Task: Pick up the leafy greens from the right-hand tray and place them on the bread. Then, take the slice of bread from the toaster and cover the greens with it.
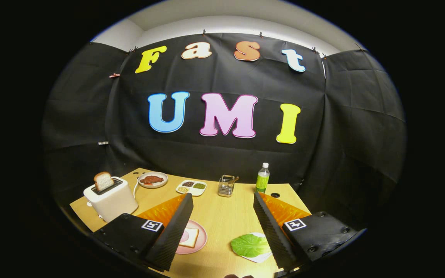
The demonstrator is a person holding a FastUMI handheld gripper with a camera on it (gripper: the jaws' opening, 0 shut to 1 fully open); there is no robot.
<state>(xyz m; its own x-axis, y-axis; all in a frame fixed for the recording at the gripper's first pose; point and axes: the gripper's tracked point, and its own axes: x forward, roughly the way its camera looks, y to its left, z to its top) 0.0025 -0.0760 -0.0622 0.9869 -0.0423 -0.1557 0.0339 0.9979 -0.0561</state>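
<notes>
Hand-held gripper (222, 202) wide open, empty, leafy greens (250, 245) lying flat, long axis crosswise between fingers

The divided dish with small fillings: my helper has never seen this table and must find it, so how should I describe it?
Start at the white toaster with a bread slice standing in it, at one end of the wooden table. Go along the far edge past the round plate of red meat; next is the divided dish, before the wire holder. It alone has three compartments.

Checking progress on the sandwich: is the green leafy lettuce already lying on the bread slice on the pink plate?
No, the green lettuce leaf lies on its white tray, apart from the bread slice on the pink plate.
</notes>
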